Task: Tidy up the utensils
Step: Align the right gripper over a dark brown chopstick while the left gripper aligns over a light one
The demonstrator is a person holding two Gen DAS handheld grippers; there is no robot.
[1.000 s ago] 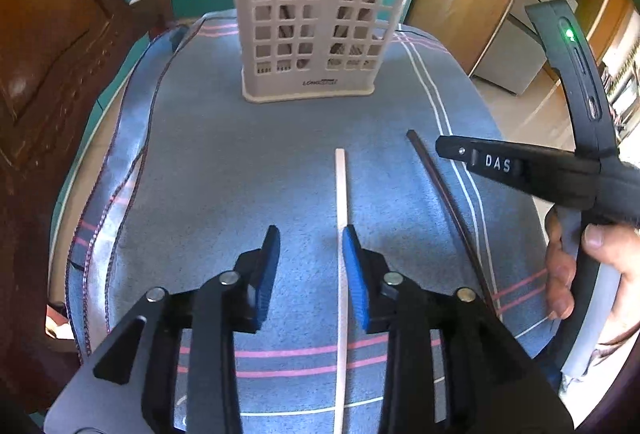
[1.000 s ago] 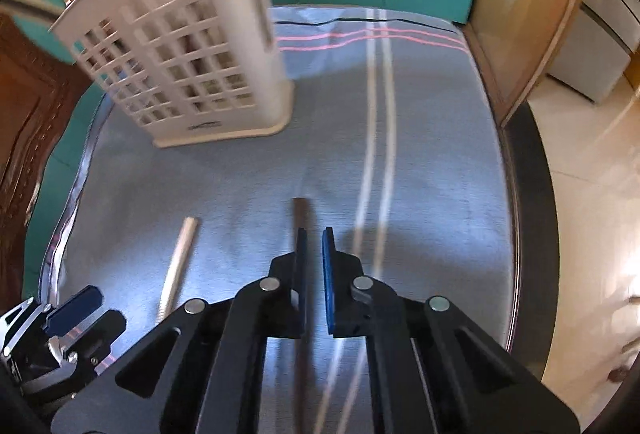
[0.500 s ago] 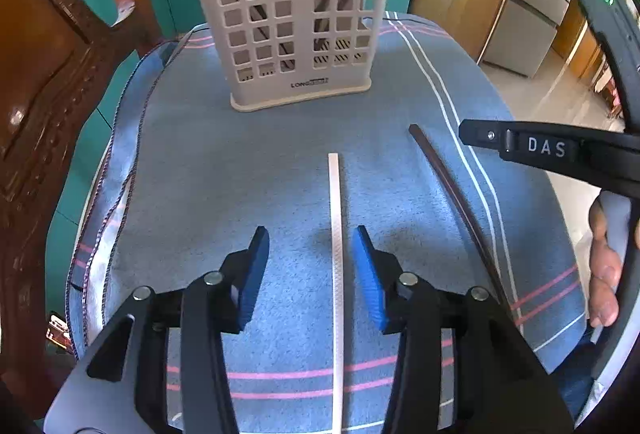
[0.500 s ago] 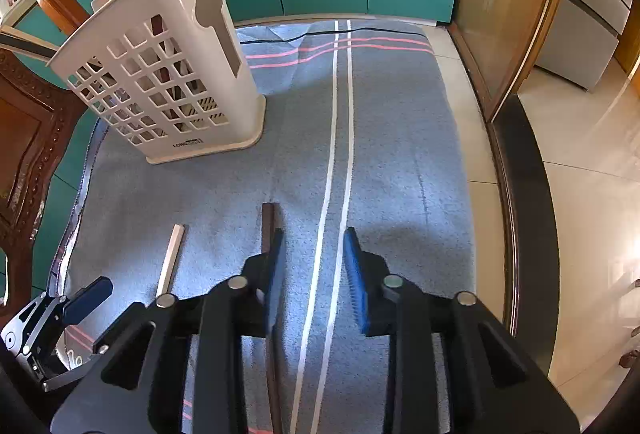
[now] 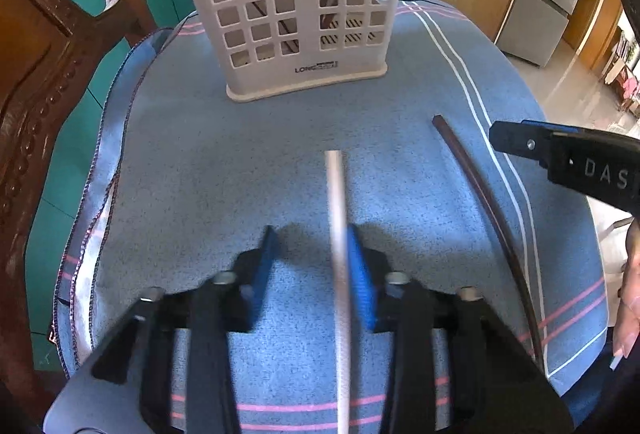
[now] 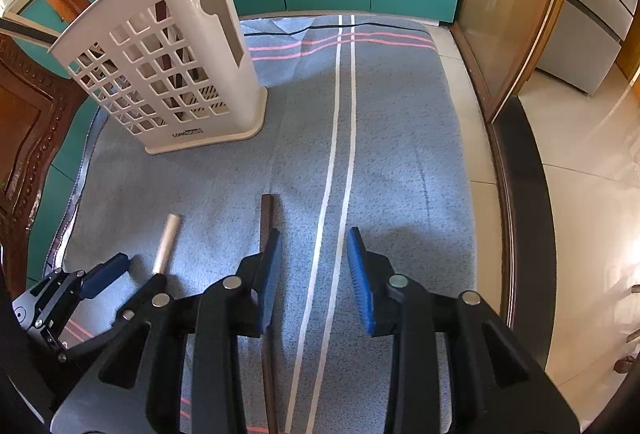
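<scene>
Left gripper (image 5: 310, 238) low over blue striped cloth (image 5: 200, 161); jaws just narrowing, not yet clamped, w/ pale white chopstick (image 5: 336, 201) between them, against right pad. Right gripper (image 6: 314, 240) jaws apart, nothing gripped; dark brown chopstick (image 6: 266, 218) flat on cloth beside its left finger. White plastic lattice utensil holder (image 5: 296, 13) upright at cloth's far end, utensils inside.
</scene>
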